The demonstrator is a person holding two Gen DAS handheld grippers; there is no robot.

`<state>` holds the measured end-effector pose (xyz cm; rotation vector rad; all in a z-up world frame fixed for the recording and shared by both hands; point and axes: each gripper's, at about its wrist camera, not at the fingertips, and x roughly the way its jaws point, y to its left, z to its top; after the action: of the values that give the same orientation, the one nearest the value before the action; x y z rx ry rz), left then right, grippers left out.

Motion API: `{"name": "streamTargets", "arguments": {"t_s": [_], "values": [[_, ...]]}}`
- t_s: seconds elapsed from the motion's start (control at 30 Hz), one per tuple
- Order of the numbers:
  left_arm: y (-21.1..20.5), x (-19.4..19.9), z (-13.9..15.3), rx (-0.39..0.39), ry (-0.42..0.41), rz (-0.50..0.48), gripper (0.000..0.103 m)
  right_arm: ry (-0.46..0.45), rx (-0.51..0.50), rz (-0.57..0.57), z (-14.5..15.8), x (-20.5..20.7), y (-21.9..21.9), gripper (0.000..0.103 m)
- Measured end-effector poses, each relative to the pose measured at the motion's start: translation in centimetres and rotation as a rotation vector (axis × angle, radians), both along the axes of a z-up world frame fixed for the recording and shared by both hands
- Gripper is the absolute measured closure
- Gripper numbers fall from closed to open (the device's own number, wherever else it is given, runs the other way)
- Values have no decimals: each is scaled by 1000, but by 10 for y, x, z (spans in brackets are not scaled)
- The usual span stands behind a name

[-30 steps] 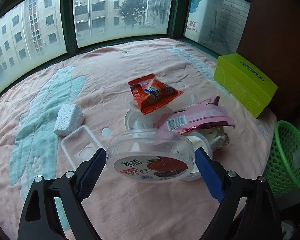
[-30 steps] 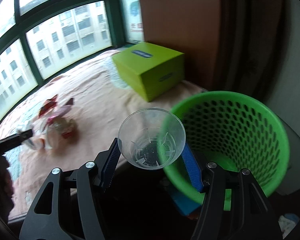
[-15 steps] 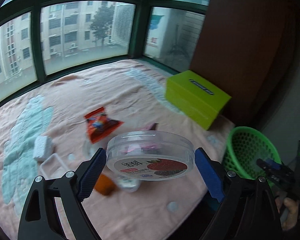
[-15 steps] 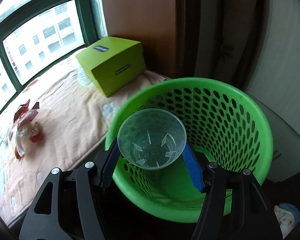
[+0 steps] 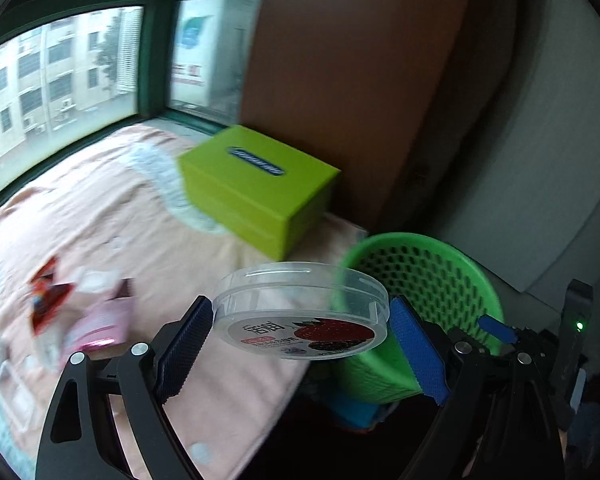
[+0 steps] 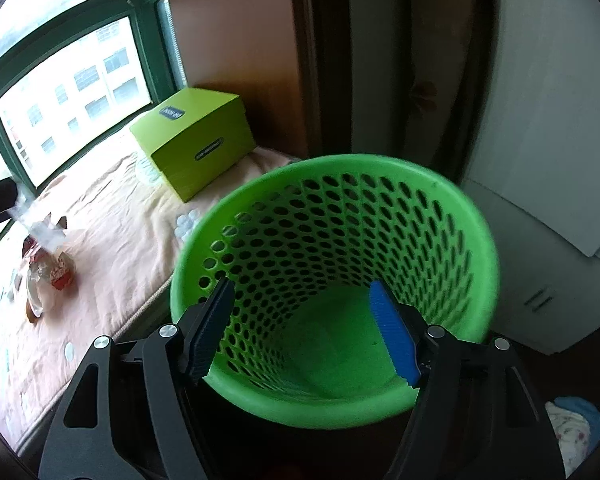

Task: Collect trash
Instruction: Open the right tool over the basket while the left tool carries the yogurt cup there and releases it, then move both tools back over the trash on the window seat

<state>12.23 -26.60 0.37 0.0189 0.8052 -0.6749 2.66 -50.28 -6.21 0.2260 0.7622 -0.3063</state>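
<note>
My left gripper (image 5: 300, 344) is shut on a round clear plastic lid with a berry label (image 5: 302, 314), held in the air beside the green perforated basket (image 5: 428, 280). My right gripper (image 6: 304, 336) is open and empty, right above the basket's mouth (image 6: 480, 216). The clear cup it held is not visible. Wrappers, orange and pink (image 5: 88, 312), lie blurred on the pink blanket (image 5: 100, 208); the pile also shows in the right wrist view (image 6: 48, 276).
A lime-green box (image 5: 256, 188) sits on the blanket by the brown wall panel (image 5: 360, 80); it also shows in the right wrist view (image 6: 196, 144). Windows run behind the blanket. A white cabinet (image 6: 540, 248) stands right of the basket.
My right gripper moved over the basket, opened and let go of the clear cup. My left gripper carried the lid from the trash pile toward the basket.
</note>
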Motion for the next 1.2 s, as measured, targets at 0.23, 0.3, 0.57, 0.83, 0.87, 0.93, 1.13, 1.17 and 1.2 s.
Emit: {"name": "streamTargets", "arguments": {"t_s": [0.23, 0.3, 0.57, 0.83, 0.87, 0.93, 1.13, 1.17, 1.2], "values": [[-60, 2, -23, 57, 42, -81, 17, -10, -10, -23, 2, -20, -9, 33], [-70, 1, -27, 67, 55, -97, 17, -17, -2, -31, 3, -26, -12, 33], [-108, -3, -49, 108, 92, -146, 16, -38, 17, -60, 2, -46, -25, 33], [-124, -8, -61, 123, 112, -174, 16, -36, 26, -78, -1, -57, -29, 33], [-125, -8, -62, 125, 114, -178, 16, -35, 26, -78, -2, -57, -29, 33], [-127, -9, -63, 127, 120, -182, 16, -35, 28, -78, -2, -57, -29, 33], [-124, -11, -62, 105, 125, -193, 13, -40, 28, -73, 0, -56, -26, 33], [-124, -12, -61, 106, 121, -192, 13, -41, 27, -72, 0, -56, -26, 33], [-123, -13, -61, 108, 116, -191, 13, -43, 28, -71, 1, -56, -25, 33]]}}
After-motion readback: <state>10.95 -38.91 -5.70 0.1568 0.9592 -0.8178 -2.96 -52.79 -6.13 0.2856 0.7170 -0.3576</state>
